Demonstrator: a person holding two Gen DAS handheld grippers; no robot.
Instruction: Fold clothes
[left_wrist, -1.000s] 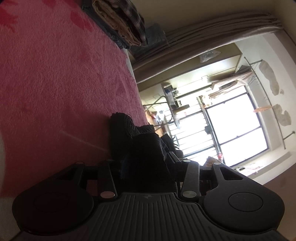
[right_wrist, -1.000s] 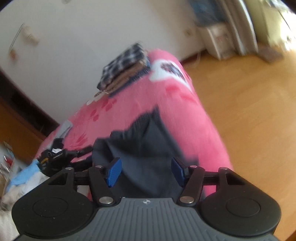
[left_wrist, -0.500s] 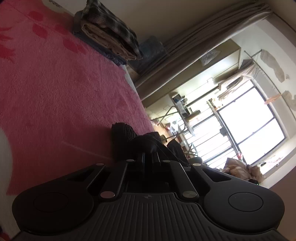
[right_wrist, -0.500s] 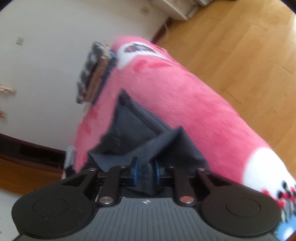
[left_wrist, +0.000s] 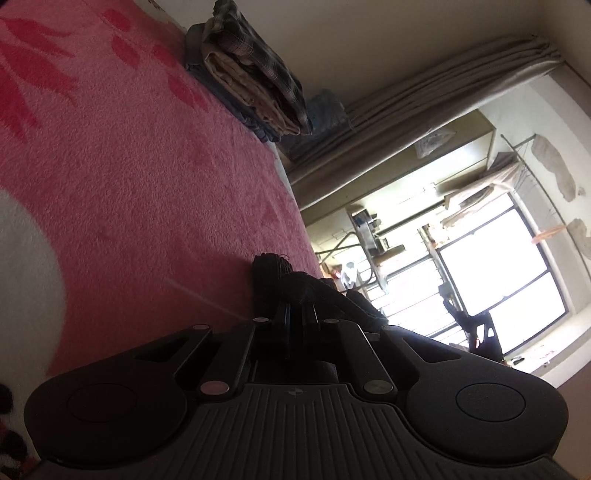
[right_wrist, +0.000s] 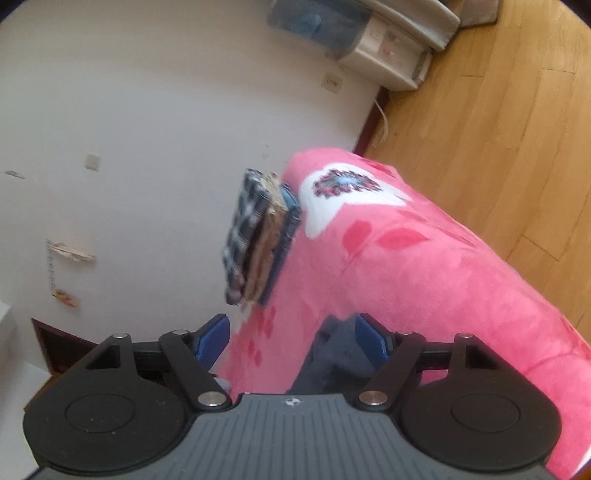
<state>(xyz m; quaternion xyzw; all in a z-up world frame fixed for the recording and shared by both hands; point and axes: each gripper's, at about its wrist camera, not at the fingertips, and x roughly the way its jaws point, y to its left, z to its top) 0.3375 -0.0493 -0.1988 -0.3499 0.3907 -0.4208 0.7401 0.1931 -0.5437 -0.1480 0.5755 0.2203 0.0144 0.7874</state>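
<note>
Fabric fills my left gripper (left_wrist: 293, 314): its jaws are pinched tight together on a bunched fold of the dark garment (left_wrist: 271, 275), which rises just past the fingertips as a ribbed, rumpled edge resting on the pink blanket (left_wrist: 147, 177). I see the blanket spreading away from that grip, printed with red leaf shapes and a big white patch at the near left edge. Farther along it, against the wall, sits a stack of folded clothes (left_wrist: 251, 74), a plaid piece on top, a tan one under it and a blue one at the bottom. Beyond the bed's end I make out a pale curtain (left_wrist: 424, 107) and, farthest off, a bright barred window (left_wrist: 491, 273).

On my right gripper (right_wrist: 291, 332) the jaws are opening and stand wide; the blue pads (right_wrist: 212, 338) are well apart. The garment (right_wrist: 332, 362), grey here, lies bunched low between them, close by the right-hand pad, but neither pad presses on it, so I count nothing held on this side. Past it the blanket (right_wrist: 424, 273) slopes away, with a white flower patch near its far corner. The stack (right_wrist: 258, 236) sits at that far edge, touching the white wall (right_wrist: 147, 129). Wood floor (right_wrist: 498, 129) runs off to the right, and a white cabinet (right_wrist: 384, 55) stands against the wall farthest away.
</note>
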